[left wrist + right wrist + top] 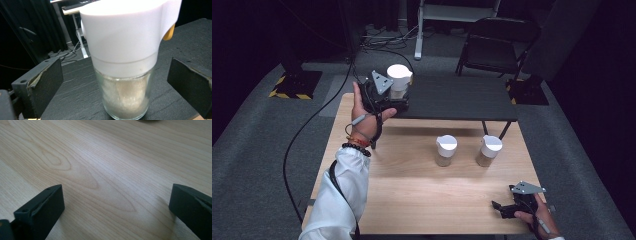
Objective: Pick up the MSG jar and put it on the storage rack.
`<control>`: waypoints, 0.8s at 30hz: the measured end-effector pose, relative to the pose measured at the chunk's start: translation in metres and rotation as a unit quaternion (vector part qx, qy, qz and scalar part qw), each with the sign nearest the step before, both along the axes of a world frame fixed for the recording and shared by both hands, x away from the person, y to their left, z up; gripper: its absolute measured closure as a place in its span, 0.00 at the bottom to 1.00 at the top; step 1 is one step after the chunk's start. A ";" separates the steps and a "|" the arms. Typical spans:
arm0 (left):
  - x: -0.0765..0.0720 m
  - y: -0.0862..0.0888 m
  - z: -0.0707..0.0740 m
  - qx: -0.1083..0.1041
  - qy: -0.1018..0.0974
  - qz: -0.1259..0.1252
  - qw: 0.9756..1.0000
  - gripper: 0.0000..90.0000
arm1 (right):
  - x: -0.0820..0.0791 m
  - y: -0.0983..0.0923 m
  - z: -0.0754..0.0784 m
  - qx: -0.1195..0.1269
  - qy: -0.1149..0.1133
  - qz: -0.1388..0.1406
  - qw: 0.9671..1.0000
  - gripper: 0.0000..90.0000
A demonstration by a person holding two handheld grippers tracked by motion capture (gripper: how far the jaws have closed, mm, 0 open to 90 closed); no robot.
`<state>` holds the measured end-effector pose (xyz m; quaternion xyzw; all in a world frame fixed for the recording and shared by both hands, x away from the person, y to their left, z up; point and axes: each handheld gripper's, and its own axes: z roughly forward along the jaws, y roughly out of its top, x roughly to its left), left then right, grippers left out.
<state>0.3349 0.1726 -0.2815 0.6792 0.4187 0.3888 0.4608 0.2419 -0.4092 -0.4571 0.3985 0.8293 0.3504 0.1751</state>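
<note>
Left gripper (404,102) stands spread around one white-capped jar (124,62) I see set on the dark slab (80,87), pads clear of the glass, so one looks placed while two jars (446,150) wait on the wooden table (422,195), right gripper (498,207) spread, idle

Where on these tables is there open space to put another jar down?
The dark slate-like board is bare right of the white-lidded glass jar standing between the open left gripper. The wooden table is free in front of the two white-lidded jars; its near right corner holds the right gripper.
</note>
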 end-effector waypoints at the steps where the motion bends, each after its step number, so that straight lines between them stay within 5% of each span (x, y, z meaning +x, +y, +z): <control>1: -0.001 0.000 -0.001 0.001 0.000 -0.001 1.000 0.00 | 0.000 0.000 0.000 0.000 0.000 0.000 1.000 0.00; 24: -0.034 0.003 -0.030 0.046 -0.027 -0.023 0.998 0.00 | 0.000 0.000 0.000 0.000 0.000 0.003 1.000 0.00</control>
